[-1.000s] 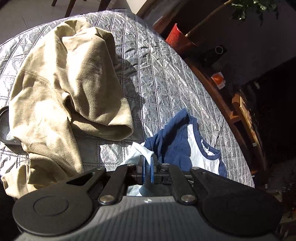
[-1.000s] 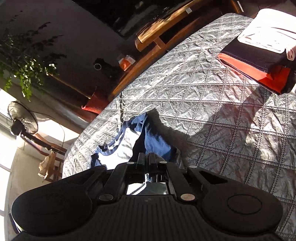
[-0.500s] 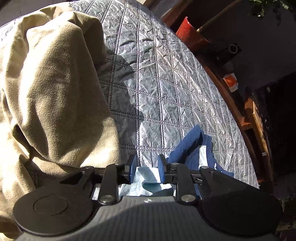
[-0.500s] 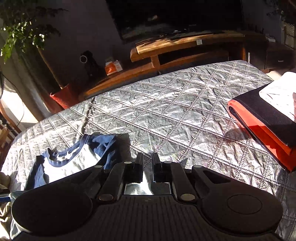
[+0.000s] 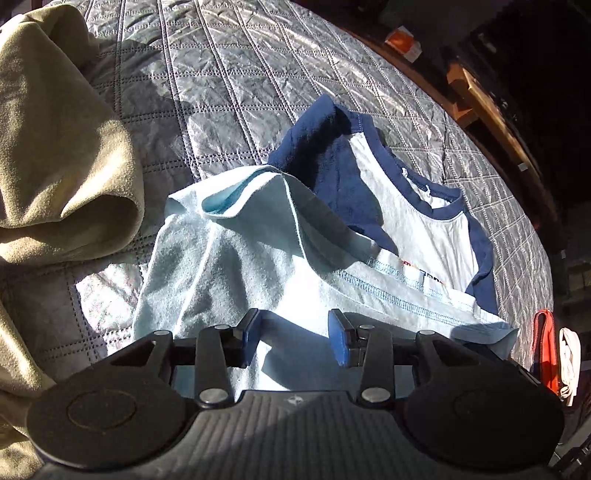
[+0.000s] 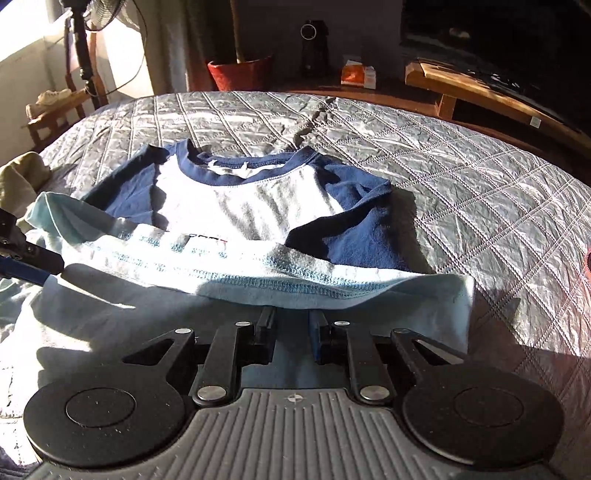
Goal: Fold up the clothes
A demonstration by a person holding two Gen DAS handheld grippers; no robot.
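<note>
2 garments: on the quilted grey cover (image 5: 229,74).
T-shirt (image 5: 229,266): pale blue with navy sleeves and collar, lying on the cover, bottom hem folded up across the chest, a loose flap raised at its left corner.
Beige garment (image 5: 55,147): heaped just beside the T-shirt, on its left in the left wrist view.
Left gripper (image 5: 293,338): above the pale blue cloth; jaws parted and opening, cloth beneath them, pads not pressing it.
Right gripper (image 6: 291,336): at the folded hem; jaws narrowly parted, cloth under them, nothing clamped.
Folded stack (image 5: 546,350): red and white, at the cover's right edge.
Background: red pot (image 6: 240,72), standing fan (image 6: 103,14), wooden bench (image 6: 480,88).
</note>
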